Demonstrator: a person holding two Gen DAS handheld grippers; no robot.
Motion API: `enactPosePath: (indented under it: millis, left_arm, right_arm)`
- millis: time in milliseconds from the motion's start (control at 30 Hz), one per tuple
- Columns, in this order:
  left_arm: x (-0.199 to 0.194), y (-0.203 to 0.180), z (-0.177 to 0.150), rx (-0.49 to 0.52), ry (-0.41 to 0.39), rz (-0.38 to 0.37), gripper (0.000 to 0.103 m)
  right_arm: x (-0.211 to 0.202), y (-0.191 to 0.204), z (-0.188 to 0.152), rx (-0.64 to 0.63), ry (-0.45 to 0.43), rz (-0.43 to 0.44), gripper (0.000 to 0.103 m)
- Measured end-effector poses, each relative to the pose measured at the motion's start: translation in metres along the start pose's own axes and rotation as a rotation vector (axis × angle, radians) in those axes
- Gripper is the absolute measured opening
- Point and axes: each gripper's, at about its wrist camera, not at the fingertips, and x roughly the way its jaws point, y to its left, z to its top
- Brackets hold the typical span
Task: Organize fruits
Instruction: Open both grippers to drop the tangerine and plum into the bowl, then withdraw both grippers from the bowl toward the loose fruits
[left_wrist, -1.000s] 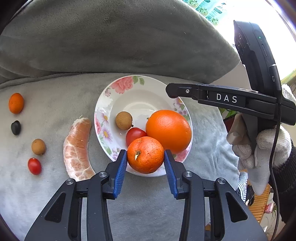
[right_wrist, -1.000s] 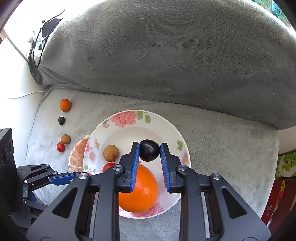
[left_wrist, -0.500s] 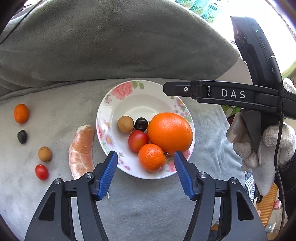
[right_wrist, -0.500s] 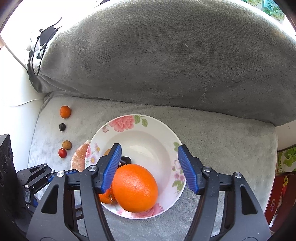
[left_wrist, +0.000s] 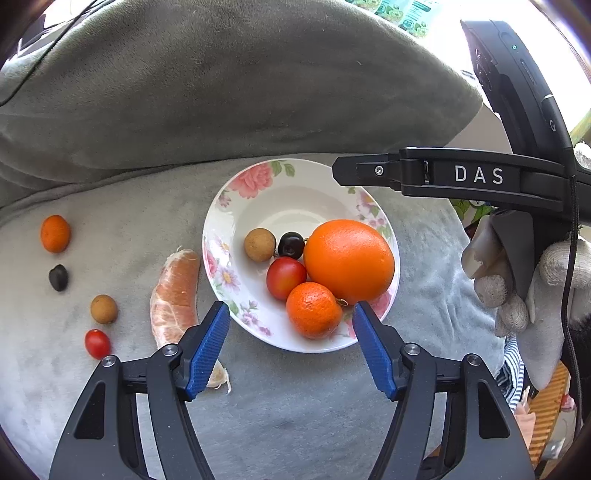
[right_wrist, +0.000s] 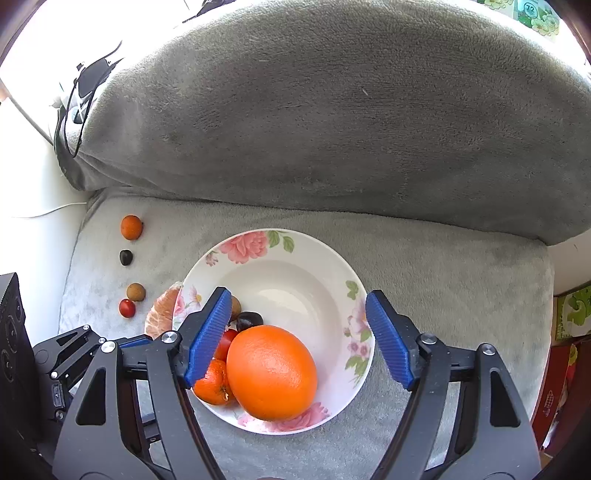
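Observation:
A floral plate (left_wrist: 255, 199) (right_wrist: 321, 266) on the grey cushion holds a large orange (left_wrist: 349, 260) (right_wrist: 271, 373), a mandarin (left_wrist: 314, 310) (right_wrist: 212, 384), a cherry tomato (left_wrist: 286, 277), a dark cherry (left_wrist: 291, 244) (right_wrist: 249, 320) and a longan (left_wrist: 259, 244). My left gripper (left_wrist: 291, 349) is open and empty just in front of the plate. My right gripper (right_wrist: 295, 339) is open and empty above the plate; it also shows in the left wrist view (left_wrist: 443, 175). A peeled citrus segment (left_wrist: 173, 299) lies left of the plate.
Left of the plate lie a small orange fruit (left_wrist: 55, 233), a dark fruit (left_wrist: 58, 277), a longan (left_wrist: 104, 308) and a cherry tomato (left_wrist: 97, 344) in a column. A big grey back cushion (right_wrist: 332, 122) rises behind. The seat edge drops off at the right.
My left gripper let go of the mandarin onto the plate, opened and drew back. My right gripper released the dark cherry onto the plate, opened and lifted away.

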Motion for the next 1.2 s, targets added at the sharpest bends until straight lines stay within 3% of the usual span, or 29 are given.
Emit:
enactPosePath:
  millis: [500,967,1200]
  left_arm:
    - [-0.027,0.044,-0.026,-0.036,-0.034,0.066,0.069]
    - [-0.051,0.106,-0.049,-0.082,-0.067,0.13,0.069]
    - [-0.046,0.128,-0.05,-0.108,-0.074,0.106,0.066]
  right_arm:
    - [-0.017,0.018,-0.003,0.01,-0.055,0.063,0.078]
    - [-0.024,0.083,-0.029,-0.094,-0.085,0.134,0.078]
    - [-0.015,0.112,-0.036,-0.141,-0.064,0.174,0.078]
